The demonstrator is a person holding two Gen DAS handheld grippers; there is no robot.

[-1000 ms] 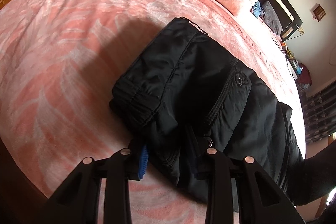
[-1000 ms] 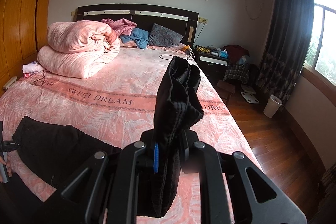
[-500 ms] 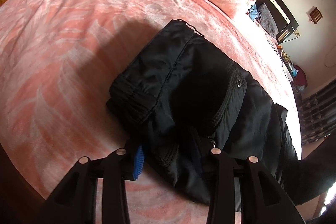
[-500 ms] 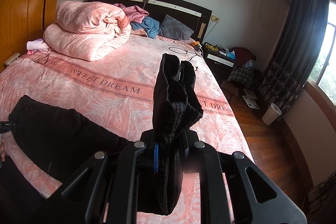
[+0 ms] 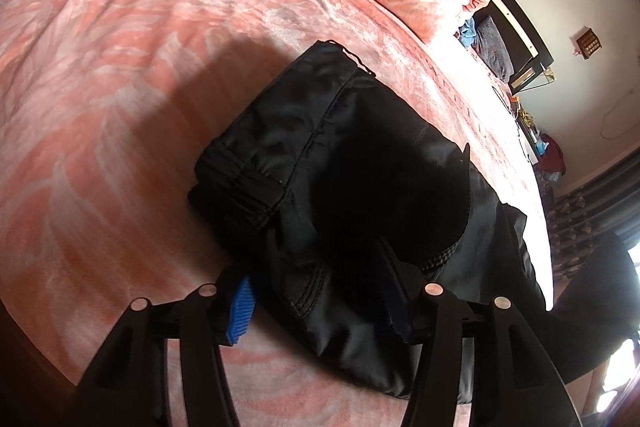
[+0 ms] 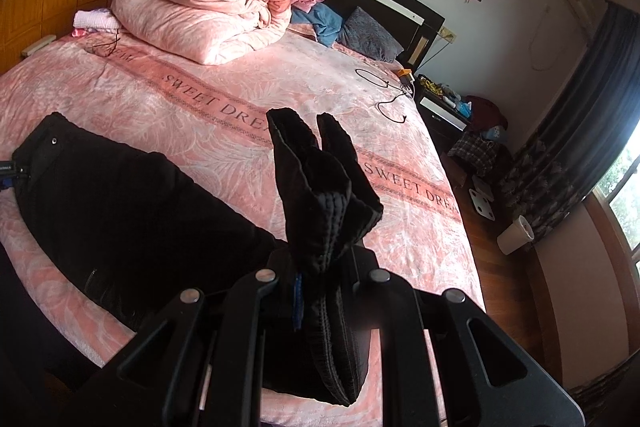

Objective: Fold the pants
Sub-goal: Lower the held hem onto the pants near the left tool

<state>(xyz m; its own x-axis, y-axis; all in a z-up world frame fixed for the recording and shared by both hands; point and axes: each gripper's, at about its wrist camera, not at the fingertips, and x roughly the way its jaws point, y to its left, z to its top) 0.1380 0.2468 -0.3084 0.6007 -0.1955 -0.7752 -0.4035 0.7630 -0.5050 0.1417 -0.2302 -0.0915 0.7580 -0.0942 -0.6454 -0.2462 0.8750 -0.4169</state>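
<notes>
Two hand-held grippers (image 5: 320,301) (image 6: 326,281) — one pair of black pants (image 6: 132,203)

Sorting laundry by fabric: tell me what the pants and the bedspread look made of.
Pants: probably black nylon or polyester shell, slight sheen, stitched seams; the padded cuffs suggest lining. Bedspread: likely plush pink fleece, matte, fuzzy nap.

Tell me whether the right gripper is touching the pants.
Touching. The right wrist view shows the right gripper clamped on the bunched cuff end of the black pants, the fabric pinched between its fingers.
</notes>
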